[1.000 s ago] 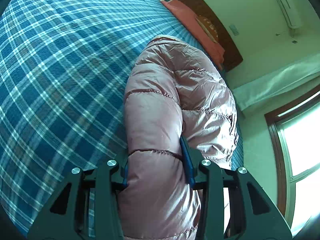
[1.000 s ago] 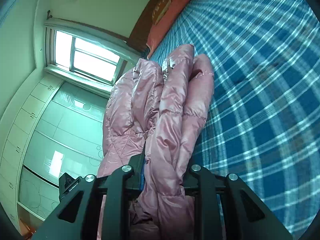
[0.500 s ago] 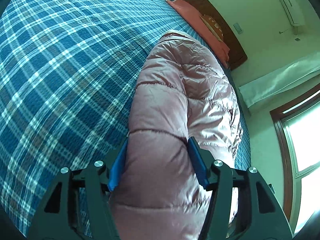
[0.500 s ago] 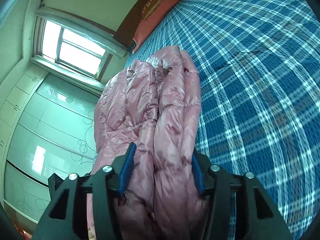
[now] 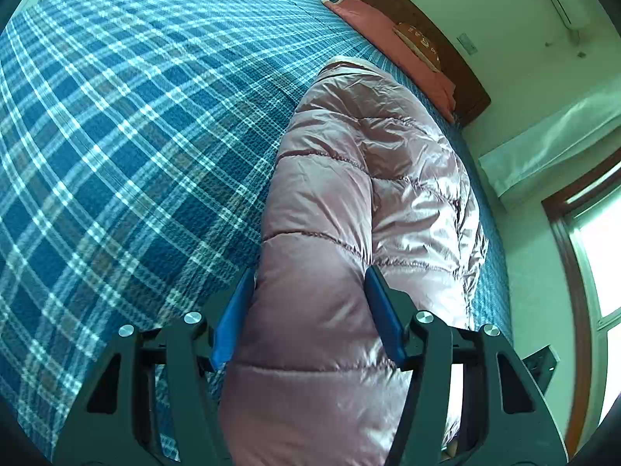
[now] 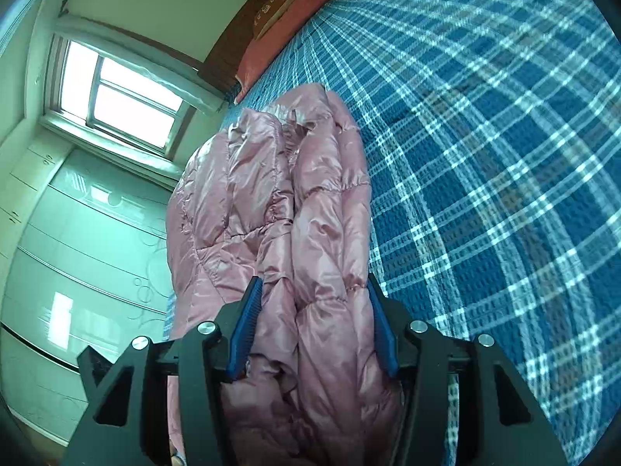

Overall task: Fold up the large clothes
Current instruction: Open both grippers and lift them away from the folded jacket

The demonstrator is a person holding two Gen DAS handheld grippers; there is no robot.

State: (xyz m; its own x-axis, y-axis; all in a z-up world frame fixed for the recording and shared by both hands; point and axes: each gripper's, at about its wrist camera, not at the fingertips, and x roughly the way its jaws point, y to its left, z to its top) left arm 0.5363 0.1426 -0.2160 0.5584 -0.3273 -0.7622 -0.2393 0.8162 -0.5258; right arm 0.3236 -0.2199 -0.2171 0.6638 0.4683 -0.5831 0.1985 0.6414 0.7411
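Note:
A puffy pink quilted jacket lies folded in a long bundle on the blue plaid bed. My left gripper straddles one end of it. The jaws stand apart with the blue pad faces showing, and the padded fabric bulges up between them. In the right wrist view the same jacket shows its layered folds. My right gripper straddles that end, jaws spread, with the fabric filling the gap but no longer squeezed. The fabric below both grippers is hidden.
The plaid bedcover spreads wide beside the jacket. A pink pillow lies against the dark wooden headboard. The jacket lies near the bed's edge, beyond which are a window and a pale wardrobe.
Both grippers' jaws have spread from a tight pinch, and the jacket has puffed out between them. Both cameras have shifted a little along the bundle.

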